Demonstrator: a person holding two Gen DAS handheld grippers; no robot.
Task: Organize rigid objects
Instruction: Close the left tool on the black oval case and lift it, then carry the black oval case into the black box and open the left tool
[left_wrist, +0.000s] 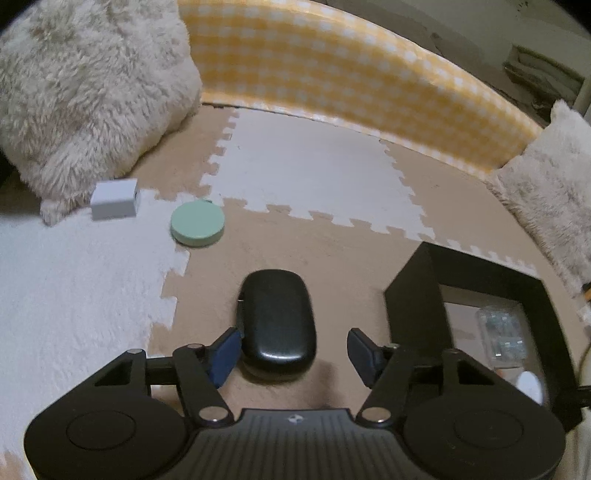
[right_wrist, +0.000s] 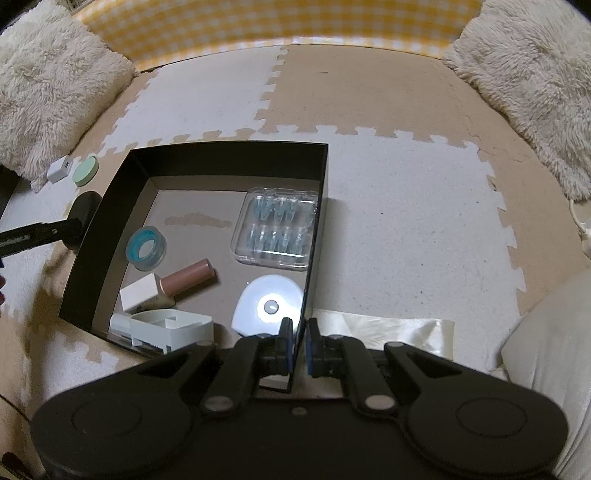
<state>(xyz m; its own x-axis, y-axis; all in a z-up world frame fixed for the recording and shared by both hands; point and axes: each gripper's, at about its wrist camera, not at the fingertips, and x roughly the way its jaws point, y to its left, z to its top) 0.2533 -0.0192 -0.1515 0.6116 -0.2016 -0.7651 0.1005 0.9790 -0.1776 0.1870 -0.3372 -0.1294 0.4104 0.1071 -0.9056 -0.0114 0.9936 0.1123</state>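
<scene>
the left gripper is seen low over the foam mat, its blue pads set either side of the near end of a black oval case. the left pad is close against the case's side, a clear gap is left at the right pad, so the jaws are spread and the case is not clamped. the case lies flat on a tan tile, just left of the black box.

the right gripper is closed tight on the near right wall of the black box, one pad inside and one outside.

inside the box, at the near edge, a white plastic holder and a white round disc are seen; behind them a white block, a pink tube and a blue ring-shaped pot; toward the far right corner a clear plastic case.

beyond the black case, a green round disc lies on the seam between tiles, and a small white cube is found just left of it, against a fluffy cushion. a yellow checked border runs along the mat's far edge.
</scene>
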